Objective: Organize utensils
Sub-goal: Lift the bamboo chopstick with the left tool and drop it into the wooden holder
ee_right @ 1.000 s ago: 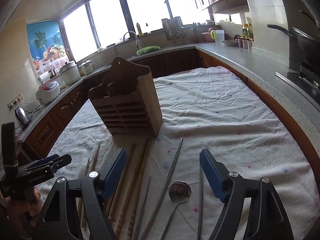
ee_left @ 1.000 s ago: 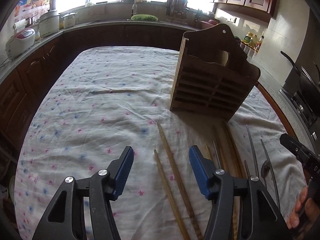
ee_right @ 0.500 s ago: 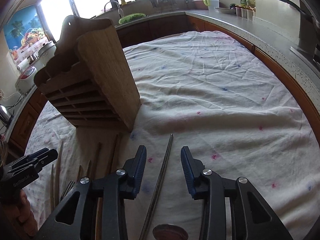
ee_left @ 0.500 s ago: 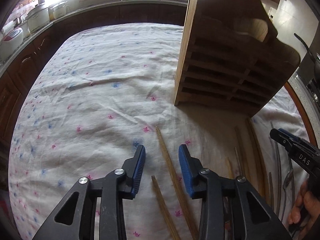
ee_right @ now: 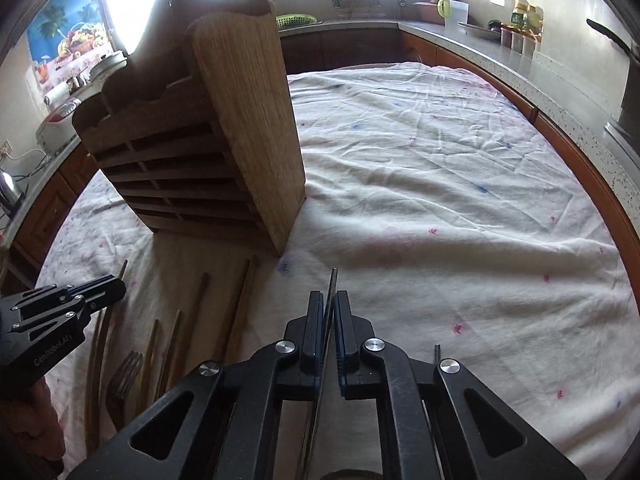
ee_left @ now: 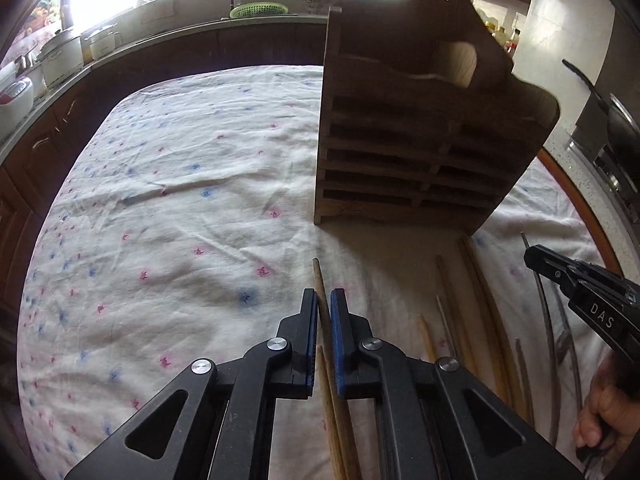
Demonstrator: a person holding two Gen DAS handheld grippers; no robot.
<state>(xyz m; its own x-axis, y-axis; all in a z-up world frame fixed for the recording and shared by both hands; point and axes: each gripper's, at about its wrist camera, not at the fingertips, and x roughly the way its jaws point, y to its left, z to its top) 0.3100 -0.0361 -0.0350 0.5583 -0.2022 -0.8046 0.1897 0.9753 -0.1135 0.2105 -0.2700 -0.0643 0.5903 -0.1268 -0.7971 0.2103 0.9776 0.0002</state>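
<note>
My left gripper point(ee_left: 324, 300) has its jaws closing, and its blue pads press on a wooden chopstick point(ee_left: 317, 272) lying on the cloth; a second wooden chopstick point(ee_left: 327, 404) lies just beside it. My right gripper point(ee_right: 330, 300) is also closing, its pads pinching a thin metal chopstick point(ee_right: 333, 278). The slotted wooden utensil holder point(ee_left: 400, 152) point(ee_right: 200, 160) stands upright just beyond both. Each view catches the other gripper at its edge: the right one point(ee_left: 580, 280), the left one point(ee_right: 72, 300).
More wooden chopsticks point(ee_left: 472, 300) point(ee_right: 240, 304), curved metal utensils point(ee_left: 544, 320) and a fork point(ee_right: 124, 376) lie between the grippers on the flowered tablecloth point(ee_right: 440, 200). Counters ring the table; a pan point(ee_left: 616, 120) sits at the right.
Both grippers have moved forward and down toward the holder and gone from wide open to shut, the left on a wooden chopstick, the right on a metal one.
</note>
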